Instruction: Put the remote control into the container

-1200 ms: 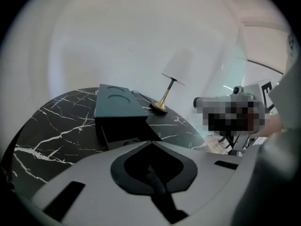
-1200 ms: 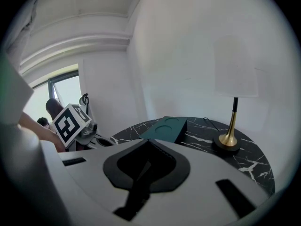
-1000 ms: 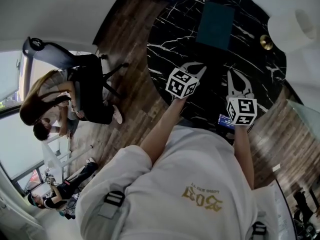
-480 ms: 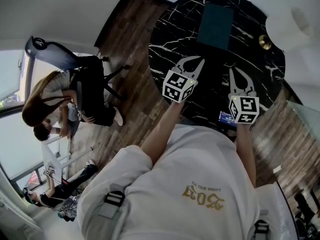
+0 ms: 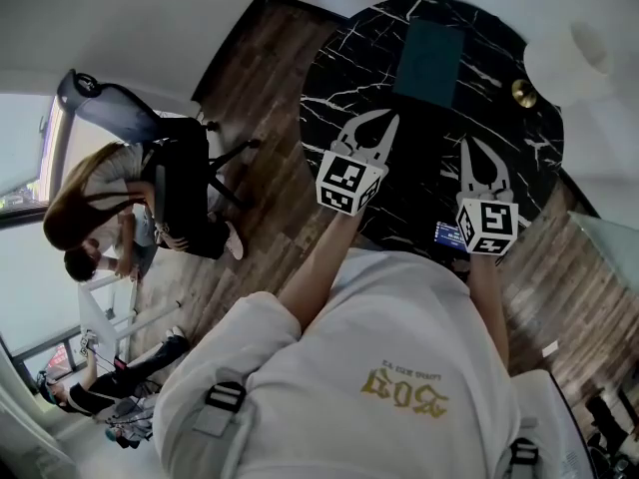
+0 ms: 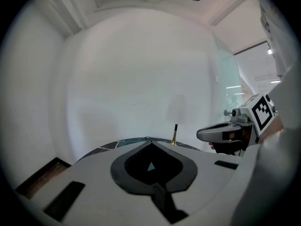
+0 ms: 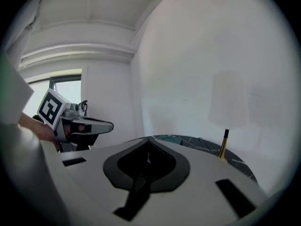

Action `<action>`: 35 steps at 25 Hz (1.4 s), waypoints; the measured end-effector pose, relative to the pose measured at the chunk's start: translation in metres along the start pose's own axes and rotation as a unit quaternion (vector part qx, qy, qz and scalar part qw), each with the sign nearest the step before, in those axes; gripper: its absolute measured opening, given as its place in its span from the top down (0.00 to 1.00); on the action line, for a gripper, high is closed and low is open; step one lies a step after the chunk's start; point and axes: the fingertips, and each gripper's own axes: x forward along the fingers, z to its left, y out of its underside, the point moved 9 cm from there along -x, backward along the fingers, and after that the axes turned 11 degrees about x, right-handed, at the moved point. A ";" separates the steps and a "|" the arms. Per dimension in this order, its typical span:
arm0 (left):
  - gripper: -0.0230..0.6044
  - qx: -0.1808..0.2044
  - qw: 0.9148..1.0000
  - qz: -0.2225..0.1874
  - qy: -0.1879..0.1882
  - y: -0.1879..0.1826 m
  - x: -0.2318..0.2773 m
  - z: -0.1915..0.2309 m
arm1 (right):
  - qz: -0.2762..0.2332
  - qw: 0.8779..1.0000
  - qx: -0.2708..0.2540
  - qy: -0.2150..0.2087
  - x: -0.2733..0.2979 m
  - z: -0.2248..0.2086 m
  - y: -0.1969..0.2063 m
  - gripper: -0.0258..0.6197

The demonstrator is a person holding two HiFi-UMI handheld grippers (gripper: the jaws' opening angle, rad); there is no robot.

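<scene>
A teal rectangular container (image 5: 429,63) lies flat on the far side of the round black marble table (image 5: 339,78). A small dark object with a blue face (image 5: 448,235), perhaps the remote control, lies at the table's near edge beside the right gripper's marker cube. My left gripper (image 5: 382,118) hovers over the table's middle, jaws shut and empty, pointing toward the container. My right gripper (image 5: 467,145) is beside it, also shut and empty. In the left gripper view the closed tips (image 6: 150,142) meet; in the right gripper view the tips (image 7: 149,139) meet too.
A lamp with a white shade (image 5: 584,53) and a brass base (image 5: 523,93) stands at the table's far right. A black office chair (image 5: 180,183) and seated people (image 5: 95,208) are on the wood floor to the left. The wall lies just beyond the table.
The left gripper has reached slightly forward toward the container and the head view has shifted a little. Both grippers remain shut and empty.
</scene>
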 end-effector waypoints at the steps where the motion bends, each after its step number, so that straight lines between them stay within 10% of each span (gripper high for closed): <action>1: 0.96 -0.002 1.000 -0.004 -0.001 -0.003 -0.002 0.000 | -0.004 1.000 -0.001 0.000 -0.001 0.001 -0.003 0.94; 16: 0.96 0.094 0.993 -0.065 -0.016 -0.077 -0.034 -0.008 | -0.079 0.997 -0.021 -0.006 -0.026 0.026 -0.053 0.94; 26: 0.96 0.065 0.984 -0.163 -0.033 -0.106 -0.060 -0.007 | -0.094 0.995 -0.019 -0.004 -0.033 0.036 -0.067 0.94; 35: 0.96 0.022 0.986 -0.167 -0.008 -0.096 -0.060 -0.004 | -0.090 0.996 -0.027 0.004 -0.032 0.039 -0.069 0.94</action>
